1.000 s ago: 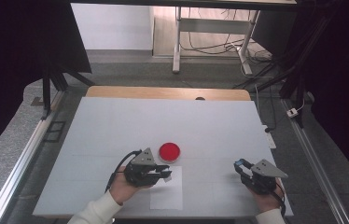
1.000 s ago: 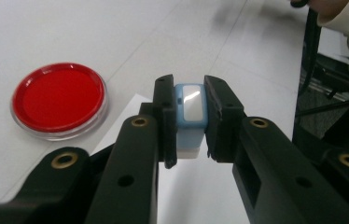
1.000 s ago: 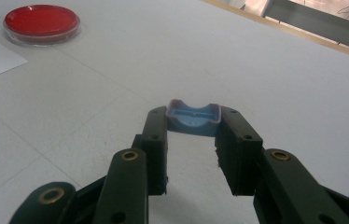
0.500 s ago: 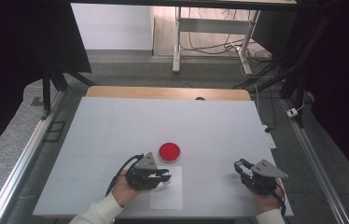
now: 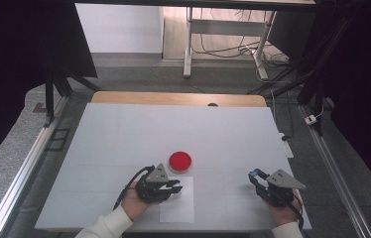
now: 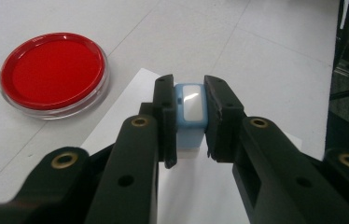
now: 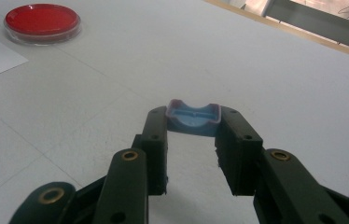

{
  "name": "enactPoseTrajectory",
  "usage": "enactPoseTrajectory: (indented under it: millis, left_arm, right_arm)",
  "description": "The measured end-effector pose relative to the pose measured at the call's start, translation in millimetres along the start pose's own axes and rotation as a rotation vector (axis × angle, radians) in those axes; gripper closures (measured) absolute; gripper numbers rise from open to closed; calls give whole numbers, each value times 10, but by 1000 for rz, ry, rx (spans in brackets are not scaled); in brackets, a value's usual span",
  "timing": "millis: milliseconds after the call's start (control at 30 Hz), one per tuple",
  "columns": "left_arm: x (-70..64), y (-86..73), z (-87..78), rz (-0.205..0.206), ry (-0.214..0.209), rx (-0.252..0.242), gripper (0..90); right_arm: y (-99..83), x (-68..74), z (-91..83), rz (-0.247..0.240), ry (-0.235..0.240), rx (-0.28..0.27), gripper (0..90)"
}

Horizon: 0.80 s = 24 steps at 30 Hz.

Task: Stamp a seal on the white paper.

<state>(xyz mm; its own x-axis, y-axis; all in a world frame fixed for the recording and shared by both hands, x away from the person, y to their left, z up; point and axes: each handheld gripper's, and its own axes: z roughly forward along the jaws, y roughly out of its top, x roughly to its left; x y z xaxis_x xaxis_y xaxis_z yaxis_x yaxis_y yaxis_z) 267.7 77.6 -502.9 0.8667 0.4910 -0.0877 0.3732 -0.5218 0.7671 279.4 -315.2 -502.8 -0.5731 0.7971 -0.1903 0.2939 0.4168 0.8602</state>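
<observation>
Left gripper (image 5: 173, 187) is held low at the near side of the table, jaws pointed toward the person's right, with the left hand (image 5: 135, 201) wrapped behind it and a white sleeve (image 5: 105, 226) seen at the forearm. In the left gripper view its jaws are closed on a light blue block (image 6: 190, 113). Right gripper (image 5: 256, 176) is held at the near right, jaws aimed up-left, right hand (image 5: 283, 212) underneath. In the right gripper view a small blue cap (image 7: 193, 117) is clamped between its jaw tips.
</observation>
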Motion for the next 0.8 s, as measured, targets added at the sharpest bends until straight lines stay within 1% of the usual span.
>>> enactPoseTrajectory:
  millis: [400,633,667,800]
  left_arm:
    - [14,-37,57,-1,24,6,751]
    - [5,-40,76,7,21,10,751]
    - [3,-40,80,8,21,11,752]
    - [-5,-39,99,11,26,16,751]
  right_arm:
    - [1,-2,-2,0,-1,0,651]
    - [3,-1,-7,-2,-8,5,651]
    - [1,-2,-3,0,-1,-1,651]
    - [1,-2,-2,0,-1,-1,651]
